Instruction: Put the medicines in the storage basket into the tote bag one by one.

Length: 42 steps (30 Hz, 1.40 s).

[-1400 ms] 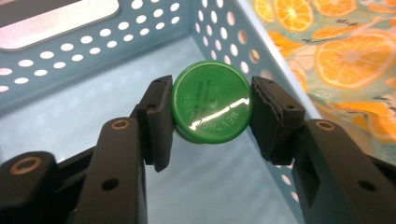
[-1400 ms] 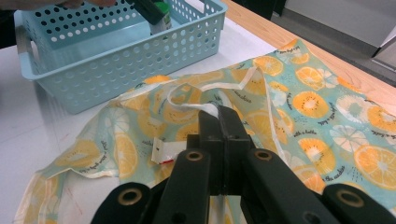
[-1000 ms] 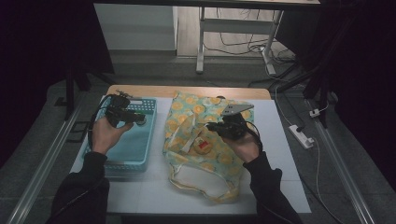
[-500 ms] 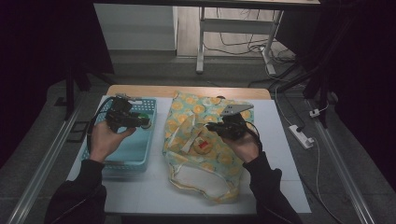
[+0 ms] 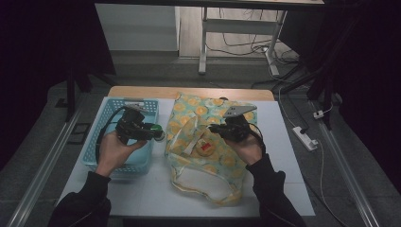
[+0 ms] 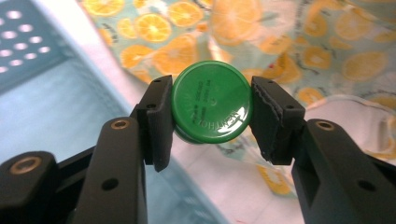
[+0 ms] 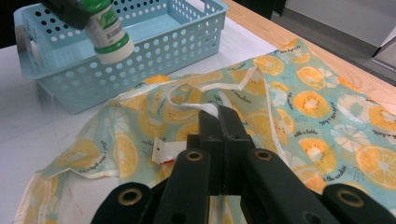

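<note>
Right, the green-capped bottle [image 6: 212,107] is sitting clamped between the pads of the left gripper [image 6: 212,114], cap facing the camera, embossed lettering on the cap too fine to read in full; both pads are pressing on the cap's sides; in the high view the bottle [image 5: 156,132] is hanging in the air at the inner edge of the blue basket [image 5: 109,106], between the basket and the bag, the left gripper [image 5: 152,132] pointing toward the bag; in the right gripper view the bottle [image 7: 108,31] is showing a white body with a green label, tilted, above the basket's near wall [image 7: 154,49].

The orange-print bag [image 5: 210,142] is lying flat on the white table top [image 5: 283,156], just beside the basket, its handles trailing toward the person; a small round item with a red mark [image 5: 205,147] is lying on the bag, too small to identify.

The right gripper [image 7: 219,116] is showing its jaws together, pinching a white strap of the bag [image 7: 187,103]; the fabric is rising slightly at the pinch; in the high view this gripper [image 5: 217,128] is sitting over the bag's middle, its hand resting on the fabric.

A wooden strip [image 5: 189,92] is running along the table's far edge; a power strip [image 5: 305,138] is lying on the floor to the right.
</note>
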### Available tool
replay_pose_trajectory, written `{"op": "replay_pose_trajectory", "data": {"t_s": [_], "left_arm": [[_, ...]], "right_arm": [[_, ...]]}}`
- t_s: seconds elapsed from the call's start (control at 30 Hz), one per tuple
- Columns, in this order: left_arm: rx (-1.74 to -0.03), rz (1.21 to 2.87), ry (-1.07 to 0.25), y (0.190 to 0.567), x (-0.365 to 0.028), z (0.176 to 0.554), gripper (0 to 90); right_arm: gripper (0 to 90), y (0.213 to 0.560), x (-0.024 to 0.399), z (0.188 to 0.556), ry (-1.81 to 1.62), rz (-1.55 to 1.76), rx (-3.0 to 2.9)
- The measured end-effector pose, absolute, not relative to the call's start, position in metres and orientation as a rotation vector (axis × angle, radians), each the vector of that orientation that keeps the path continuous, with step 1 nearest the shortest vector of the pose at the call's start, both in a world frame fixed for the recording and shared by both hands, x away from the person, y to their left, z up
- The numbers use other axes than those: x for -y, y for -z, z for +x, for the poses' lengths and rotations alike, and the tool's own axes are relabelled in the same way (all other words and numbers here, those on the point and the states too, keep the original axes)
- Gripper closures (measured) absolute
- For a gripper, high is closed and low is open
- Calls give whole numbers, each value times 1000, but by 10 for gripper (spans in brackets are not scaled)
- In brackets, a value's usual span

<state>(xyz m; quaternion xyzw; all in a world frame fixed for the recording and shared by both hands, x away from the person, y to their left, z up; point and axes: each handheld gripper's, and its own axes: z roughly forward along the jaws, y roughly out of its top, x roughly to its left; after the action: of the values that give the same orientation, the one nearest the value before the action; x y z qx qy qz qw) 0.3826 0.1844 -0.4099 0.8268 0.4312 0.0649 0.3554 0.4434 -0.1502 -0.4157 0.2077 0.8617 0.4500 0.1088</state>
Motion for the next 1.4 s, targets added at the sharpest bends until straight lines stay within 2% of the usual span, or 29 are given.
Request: {"op": "replay_pose_trajectory", "data": {"t_s": [0.53,1.4], "left_arm": [[-989,2192,-134,416,-140,372,519],[-917,2251,-139,430,-84,391,518]], "right_arm": [[900,415,150,443,-1323,609,-2534],[900,415,150,443,-1334,604,-2525]]}}
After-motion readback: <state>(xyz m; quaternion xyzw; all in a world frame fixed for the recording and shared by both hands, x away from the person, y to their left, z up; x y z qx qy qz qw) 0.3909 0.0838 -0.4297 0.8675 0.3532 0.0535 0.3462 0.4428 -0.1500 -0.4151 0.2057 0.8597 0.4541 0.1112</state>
